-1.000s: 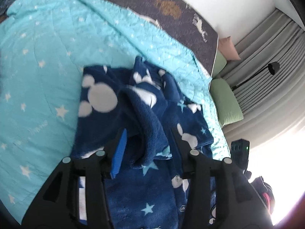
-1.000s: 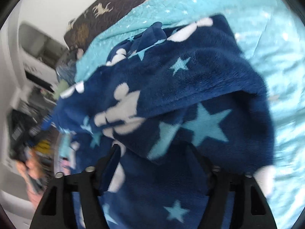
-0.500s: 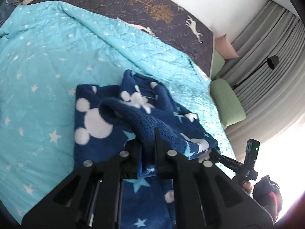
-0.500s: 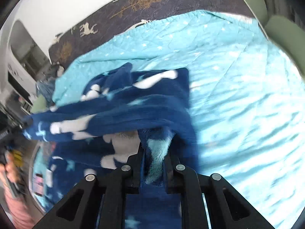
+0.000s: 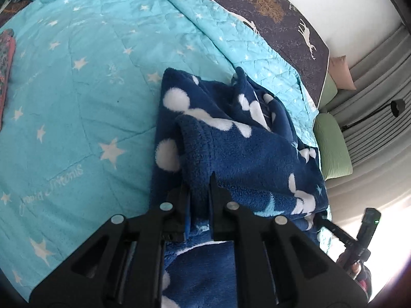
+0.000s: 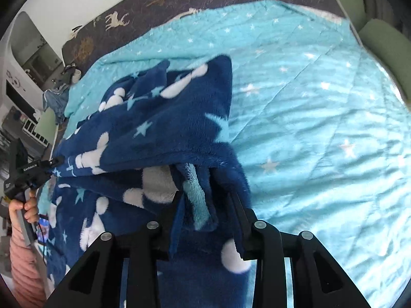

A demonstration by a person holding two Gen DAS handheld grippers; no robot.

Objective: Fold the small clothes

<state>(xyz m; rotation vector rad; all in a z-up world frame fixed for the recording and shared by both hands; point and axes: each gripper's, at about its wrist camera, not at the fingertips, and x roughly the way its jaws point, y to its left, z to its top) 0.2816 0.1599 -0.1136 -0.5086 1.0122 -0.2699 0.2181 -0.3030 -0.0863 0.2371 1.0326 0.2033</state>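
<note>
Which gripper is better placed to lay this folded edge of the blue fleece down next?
Probably the left gripper: it is clamped on the fleece garment, whereas the right gripper's jaws have just been opening around their fold.

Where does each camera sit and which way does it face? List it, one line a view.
Left wrist: on the left gripper, facing down at the fleece on the quilt; jaws shut on a fold; right hand at lower right.
Right wrist: on the right gripper, facing down at the fleece; jaws just opening, fabric between; left hand and pink sleeve at left.
Shared: fleece, quilt.
</note>
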